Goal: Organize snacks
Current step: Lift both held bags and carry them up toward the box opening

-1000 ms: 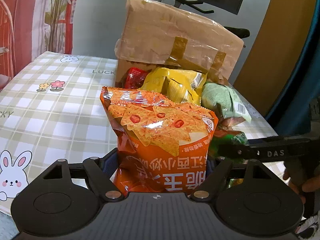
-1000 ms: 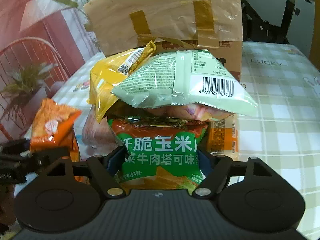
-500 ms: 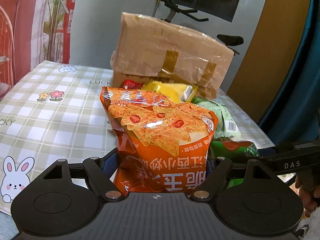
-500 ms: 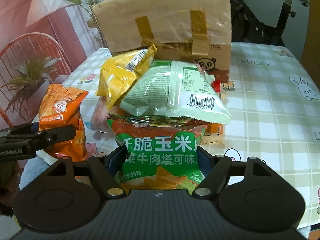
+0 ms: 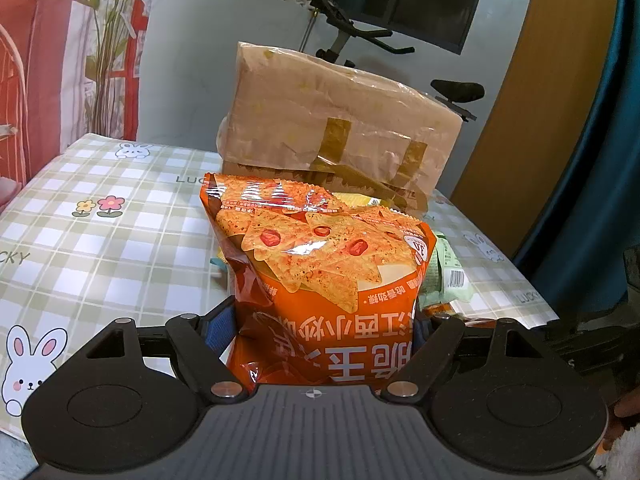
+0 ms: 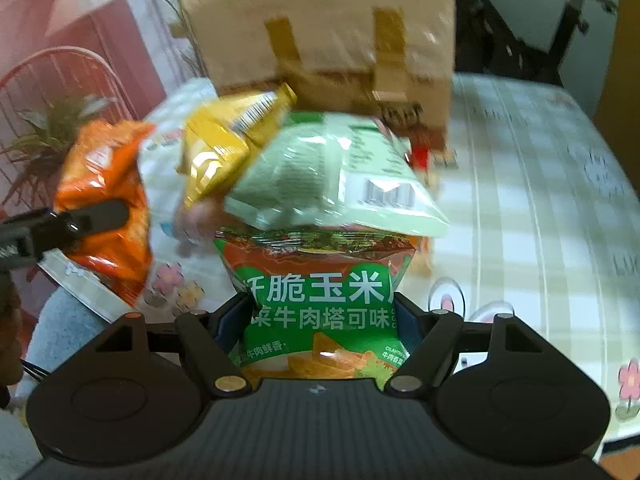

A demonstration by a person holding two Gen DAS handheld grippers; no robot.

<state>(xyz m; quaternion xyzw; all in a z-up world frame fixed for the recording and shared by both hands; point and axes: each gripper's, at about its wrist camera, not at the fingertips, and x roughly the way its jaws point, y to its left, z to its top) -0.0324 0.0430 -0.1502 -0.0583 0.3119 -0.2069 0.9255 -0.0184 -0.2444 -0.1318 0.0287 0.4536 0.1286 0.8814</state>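
Checked cloth printed with rabbits and flowers covers the surface (image 5: 120, 216), where the snacks lie heaped before a taped cardboard box (image 5: 340, 132). At the near edge, the left tongs (image 5: 324, 332) are clamped on the lower part of an orange chip bag (image 5: 320, 256), which stands upright between the pads with its printed lettering upside down to the camera. The right tongs (image 6: 324, 320) grip a green chip bag (image 6: 320, 292) the same way, its lettering upright. Just beyond the green chip bag, a pale green packet (image 6: 336, 176) with a barcode lies on the heap, and a yellow packet (image 6: 224, 144) leans against it on the left. The right wrist view is blurred. Behind the box stands an exercise bike (image 5: 352, 36), against a white wall.
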